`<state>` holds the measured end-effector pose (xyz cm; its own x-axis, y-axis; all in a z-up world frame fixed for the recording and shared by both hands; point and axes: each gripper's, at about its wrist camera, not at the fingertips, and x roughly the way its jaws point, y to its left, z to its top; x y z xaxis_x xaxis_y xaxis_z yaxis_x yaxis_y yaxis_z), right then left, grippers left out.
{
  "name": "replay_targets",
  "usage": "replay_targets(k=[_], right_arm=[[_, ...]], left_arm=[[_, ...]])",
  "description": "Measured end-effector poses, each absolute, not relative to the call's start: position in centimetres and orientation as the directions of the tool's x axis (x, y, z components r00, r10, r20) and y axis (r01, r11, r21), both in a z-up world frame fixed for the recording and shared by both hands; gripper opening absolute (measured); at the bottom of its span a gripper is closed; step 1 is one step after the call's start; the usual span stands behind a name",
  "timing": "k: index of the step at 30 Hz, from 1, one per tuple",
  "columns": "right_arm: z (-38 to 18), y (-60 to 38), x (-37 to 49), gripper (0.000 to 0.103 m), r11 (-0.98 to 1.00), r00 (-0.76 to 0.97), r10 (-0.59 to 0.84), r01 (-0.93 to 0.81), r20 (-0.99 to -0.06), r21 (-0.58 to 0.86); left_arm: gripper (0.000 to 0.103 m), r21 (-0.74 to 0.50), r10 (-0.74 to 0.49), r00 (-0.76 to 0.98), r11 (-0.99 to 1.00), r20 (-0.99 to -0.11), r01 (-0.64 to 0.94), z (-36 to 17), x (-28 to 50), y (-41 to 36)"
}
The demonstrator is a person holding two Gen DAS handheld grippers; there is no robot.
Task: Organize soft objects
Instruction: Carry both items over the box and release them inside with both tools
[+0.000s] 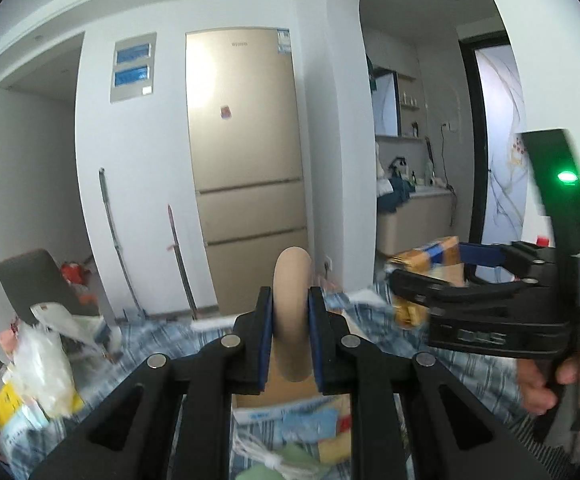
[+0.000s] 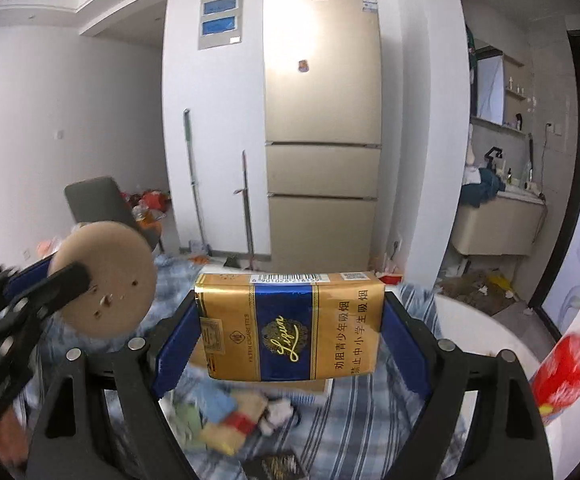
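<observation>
Two things are up in the air, one in each gripper. The left gripper (image 1: 290, 332) pinches a round tan puff (image 1: 292, 312) by its thin edge, with the jaws squeezed almost together on it. In the right wrist view the tan puff (image 2: 104, 278) shows its flat round face at the left. The right gripper (image 2: 290, 340) has its jaws spread wide, and each blue pad presses one side of a soft gold and blue cigarette pack (image 2: 290, 328). The pack's top looks a bit crumpled.

Below both grippers lies a blue striped cloth (image 2: 370, 412). On it, near the grippers, sits a blurry heap of small soft things (image 2: 226, 420). A piece of brown cardboard (image 1: 274, 388) shows just under the puff, maybe a box, but I cannot tell.

What could go wrong? The puff is held only by a thin rim, so a quick swing might make it twist or slip out. The pack is soft, so a harder squeeze could crush it, and a looser hold could let it drop onto the heap.

The two grippers are close side by side, so they could bump. A red drink bottle (image 2: 570, 364) stands at the far right and could get knocked over.
</observation>
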<state>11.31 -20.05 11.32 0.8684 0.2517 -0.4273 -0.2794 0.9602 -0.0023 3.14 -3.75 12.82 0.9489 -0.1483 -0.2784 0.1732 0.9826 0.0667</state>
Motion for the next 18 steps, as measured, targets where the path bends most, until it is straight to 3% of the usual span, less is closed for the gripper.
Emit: replay_targets(k=[10,18], right_arm=[[13.8,-18.8,20.9,0.085,0.991,0.891,0.124,-0.136,-0.437,0.004],[8.3,-18.8,25.2,0.085,0.992,0.829,0.122,-0.112,-0.546,0.052]], left_arm=[[0.017,0.027,-0.090,0.961,0.995,-0.260,0.100,15.4,8.2,-3.1],[0.017,0.005,-0.088,0.945,0.996,-0.314,0.094,12.8,13.2,-2.2]])
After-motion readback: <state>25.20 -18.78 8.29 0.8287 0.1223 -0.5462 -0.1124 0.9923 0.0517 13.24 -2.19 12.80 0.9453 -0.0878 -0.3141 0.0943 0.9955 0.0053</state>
